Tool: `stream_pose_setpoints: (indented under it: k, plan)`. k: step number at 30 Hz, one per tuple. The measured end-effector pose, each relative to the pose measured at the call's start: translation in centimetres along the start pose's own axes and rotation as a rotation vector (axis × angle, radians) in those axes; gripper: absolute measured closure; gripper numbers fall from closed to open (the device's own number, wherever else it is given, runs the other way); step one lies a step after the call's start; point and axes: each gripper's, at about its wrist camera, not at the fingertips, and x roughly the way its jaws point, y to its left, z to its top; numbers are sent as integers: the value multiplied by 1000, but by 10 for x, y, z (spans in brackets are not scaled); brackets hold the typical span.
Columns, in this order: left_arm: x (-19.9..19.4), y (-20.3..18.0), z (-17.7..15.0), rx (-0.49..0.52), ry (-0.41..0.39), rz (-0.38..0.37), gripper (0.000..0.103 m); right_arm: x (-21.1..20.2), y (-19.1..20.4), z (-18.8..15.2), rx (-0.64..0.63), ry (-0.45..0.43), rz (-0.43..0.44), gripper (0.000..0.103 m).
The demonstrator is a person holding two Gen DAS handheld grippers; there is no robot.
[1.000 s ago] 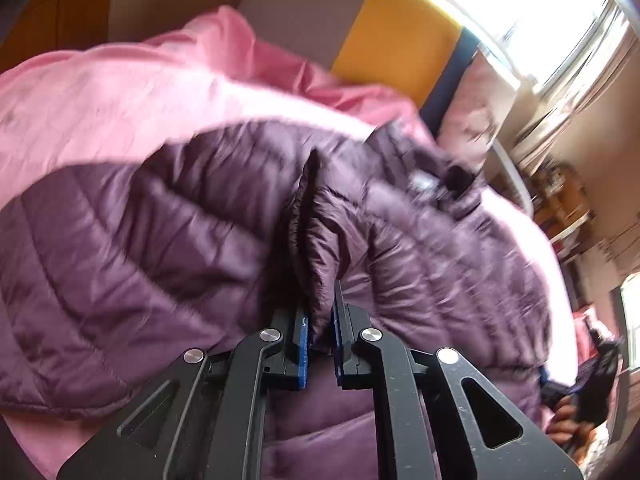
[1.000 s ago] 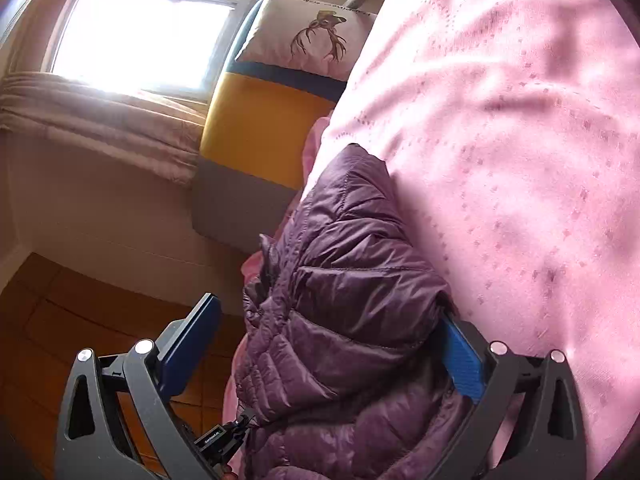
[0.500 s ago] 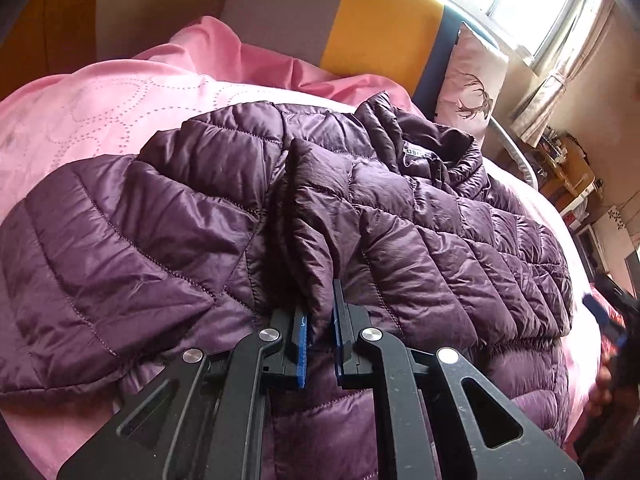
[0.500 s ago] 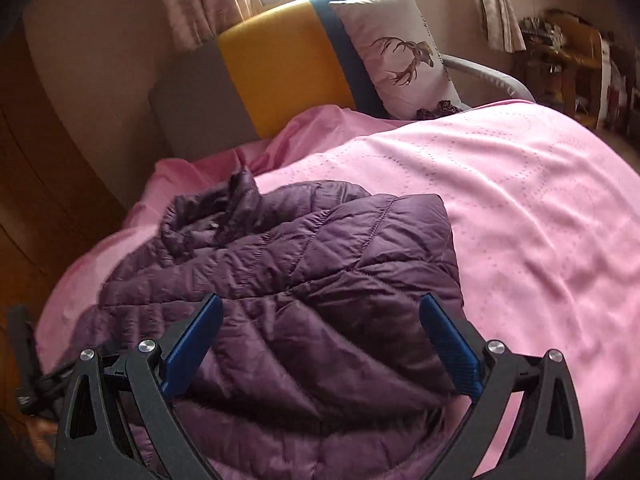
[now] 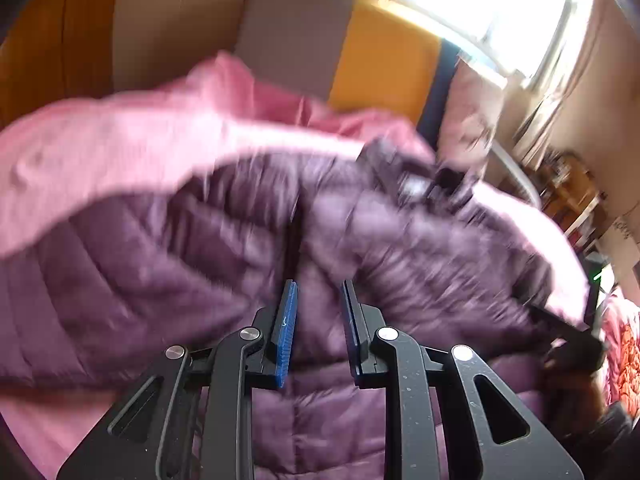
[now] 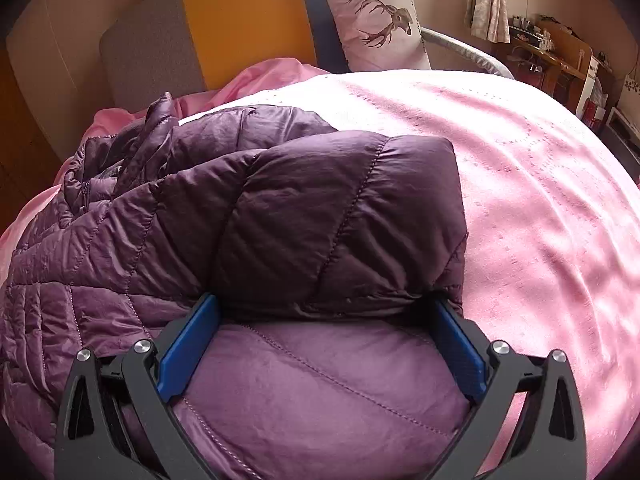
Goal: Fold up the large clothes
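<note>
A quilted purple down jacket [image 5: 160, 260] lies spread on the pink bedcover [image 5: 100, 140]; this view is blurred by motion. My left gripper [image 5: 319, 286] hovers just above the jacket's middle seam. Its jaws are opening, and a narrow gap shows nothing pinched between the blue pads. In the right wrist view the jacket [image 6: 320, 208] has one part folded over itself. My right gripper [image 6: 324, 302] stands wide open and straddles the lower edge of that folded layer, with lighter purple fabric bulging between the fingers. Pink bedcover [image 6: 520, 200] lies to its right.
A grey, yellow and blue headboard [image 6: 248, 24] and a deer-print pillow [image 6: 376, 20] stand at the bed's far end. Wooden panelling [image 5: 48, 40] is at the left. A cluttered wooden desk [image 6: 548, 52] is at the far right. A hand [image 5: 568, 384] with a dark gripper shows at the right edge.
My left jaws have parted and let go of the jacket fold they pinched, and the gripper has lifted a little. My right gripper has closed in over the folded jacket edge.
</note>
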Motion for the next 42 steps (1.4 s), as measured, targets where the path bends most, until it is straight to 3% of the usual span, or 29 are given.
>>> stream_pose_setpoints:
  k: [2, 5, 9, 12, 16, 21, 24, 25, 28, 30, 33, 40, 42]
  plan:
    - [-4, -13, 15, 49, -23, -19, 82, -4, 3, 0, -5, -1, -6, 2]
    - [17, -30, 28, 91, 3, -30, 82, -6, 3, -1, -5, -2, -7, 2]
    - [64, -31, 36, 69, 82, -5, 82, -6, 4, -1, -7, -3, -8, 2]
    - [93, -9, 24, 17, 140, 26, 82, -7, 3, -2, -8, -8, 0, 2]
    - [101, 15, 8, -36, 99, -44, 87, -5, 4, -3, -17, -6, -6, 2]
    - [102, 13, 5, -24, 93, -28, 88, -5, 6, -3, -26, -3, -15, 2]
    - [86, 9, 6, -23, 113, -22, 88, -4, 7, -3, -25, -3, -13, 2]
    - [73, 10, 4, -32, 106, -20, 82, -4, 7, -2, -24, -2, -13, 2]
    - [35, 22, -6, -74, 44, 25, 19, -4, 7, -2, -24, -1, -14, 2]
    - [10, 37, -17, -119, -3, 32, 18, -4, 7, -2, -24, -1, -14, 2]
    - [-20, 73, -36, -215, -9, 51, 19, -4, 7, -1, -26, 1, -16, 2]
    - [-90, 198, -89, -581, -64, 186, 20, -24, 17, 5, -62, 10, -46, 2]
    - [-104, 228, -101, -671, -80, 203, 27, -41, 23, 1, -69, -22, -21, 2]
